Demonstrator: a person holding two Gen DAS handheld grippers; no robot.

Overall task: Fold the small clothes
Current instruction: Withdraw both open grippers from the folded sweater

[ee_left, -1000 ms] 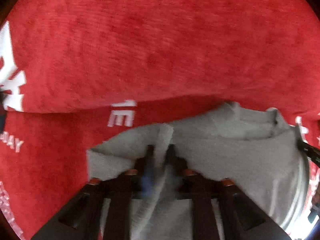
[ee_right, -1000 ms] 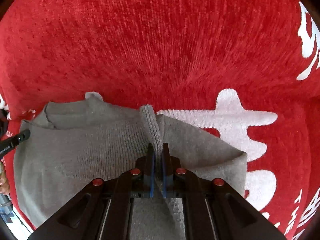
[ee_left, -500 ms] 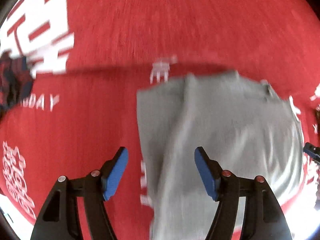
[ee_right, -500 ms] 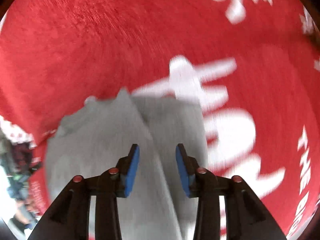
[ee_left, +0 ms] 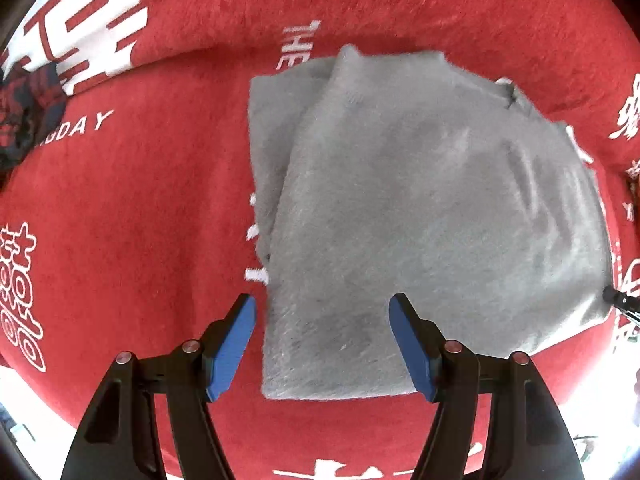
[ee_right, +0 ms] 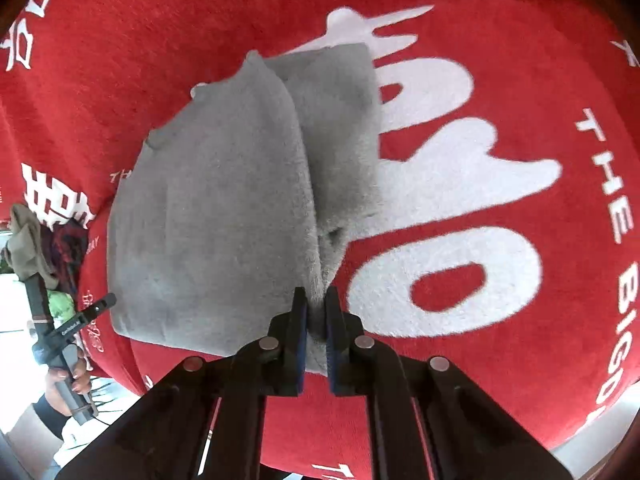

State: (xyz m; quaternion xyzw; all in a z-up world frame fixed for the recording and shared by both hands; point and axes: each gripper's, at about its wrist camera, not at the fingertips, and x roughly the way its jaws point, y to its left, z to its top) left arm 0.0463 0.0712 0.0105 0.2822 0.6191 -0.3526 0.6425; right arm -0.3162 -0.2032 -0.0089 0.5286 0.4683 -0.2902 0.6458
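On the plush red cloth [ee_left: 132, 208] with white lettering lies a folded, fuzzy grey garment [ee_left: 420, 216], long axis running away from both cameras. Left gripper [ee_left: 322, 334] hangs wide and empty over its near edge; right gripper [ee_right: 316, 312] has just been closing and pinches a ridge of it

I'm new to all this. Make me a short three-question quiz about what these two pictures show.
1. True or false: the left gripper is clamped on the grey garment.
2. What do the right gripper's jaws have between them? A) a fold of the grey garment B) the red blanket C) nothing
3. Fill in: the garment lies on a red blanket printed with ____ lettering.

Key:
1. False: its jaws stand apart above the garment, not touching it.
2. A
3. white
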